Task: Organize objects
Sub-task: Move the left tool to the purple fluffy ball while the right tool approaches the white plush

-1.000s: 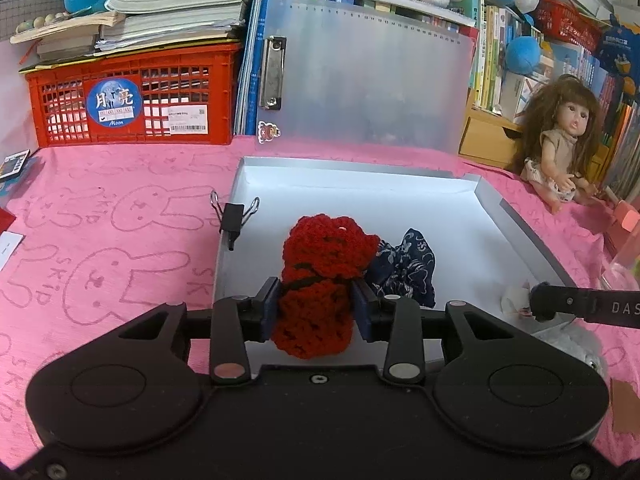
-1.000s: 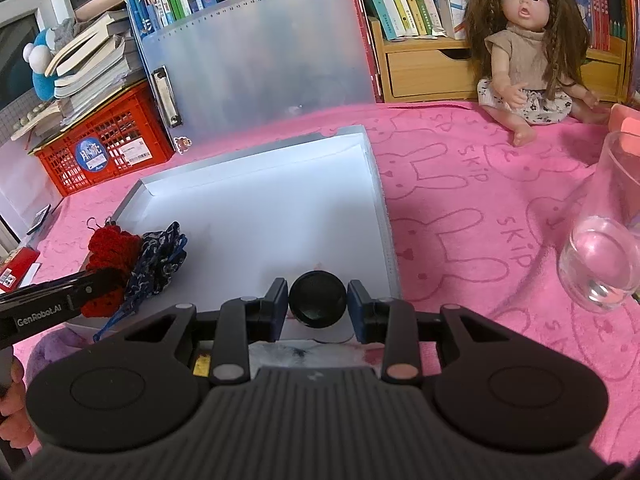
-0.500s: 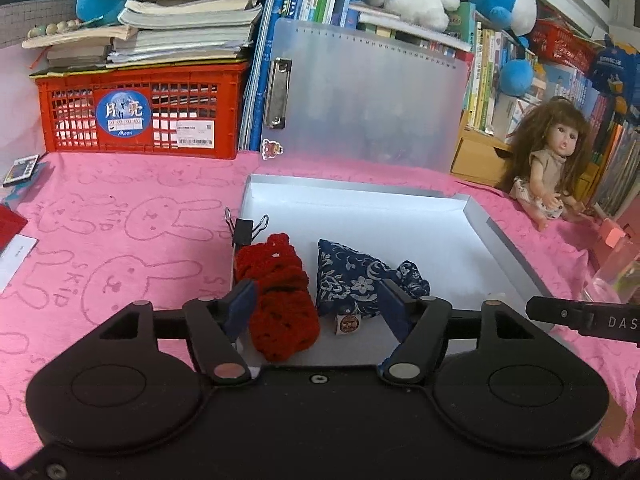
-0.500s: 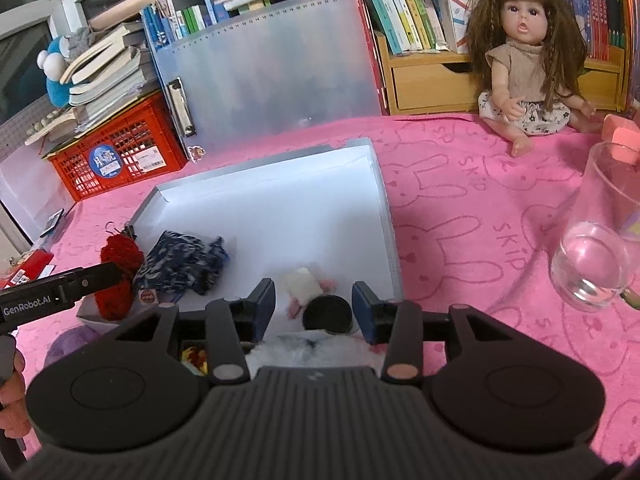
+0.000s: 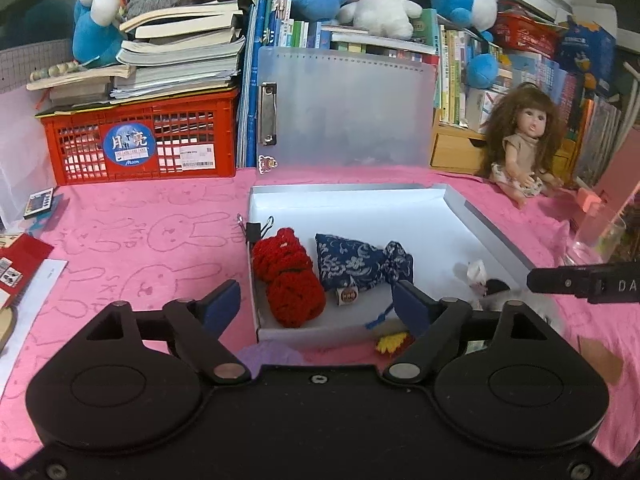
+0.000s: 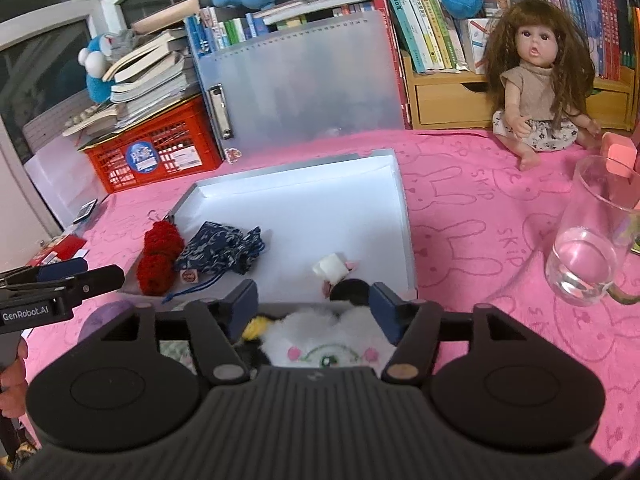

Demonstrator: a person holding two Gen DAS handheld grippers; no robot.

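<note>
A shallow white box (image 5: 360, 212) (image 6: 304, 208) lies on the pink cloth. In it lie a red crocheted piece (image 5: 290, 278) (image 6: 158, 258), a blue patterned pouch (image 5: 360, 264) (image 6: 222, 248), a small white toy (image 5: 476, 274) (image 6: 332, 268) and a black round thing (image 6: 350, 290). My left gripper (image 5: 318, 304) is open and empty, just in front of the box's near edge. My right gripper (image 6: 314, 308) is open over a white fluffy plush (image 6: 324, 340) by the box's near right corner.
A red crate (image 5: 140, 144) with books, a translucent folder (image 5: 344, 108) and a doll (image 5: 520, 144) (image 6: 536, 80) stand behind the box. A glass (image 6: 592, 240) stands at the right. A binder clip (image 5: 256, 232) sits on the box's left edge. Cards (image 5: 16, 268) lie at far left.
My left gripper let go of the red crocheted piece, opened wide and drew back. My right gripper released the black round thing in the box, opened and pulled back too.
</note>
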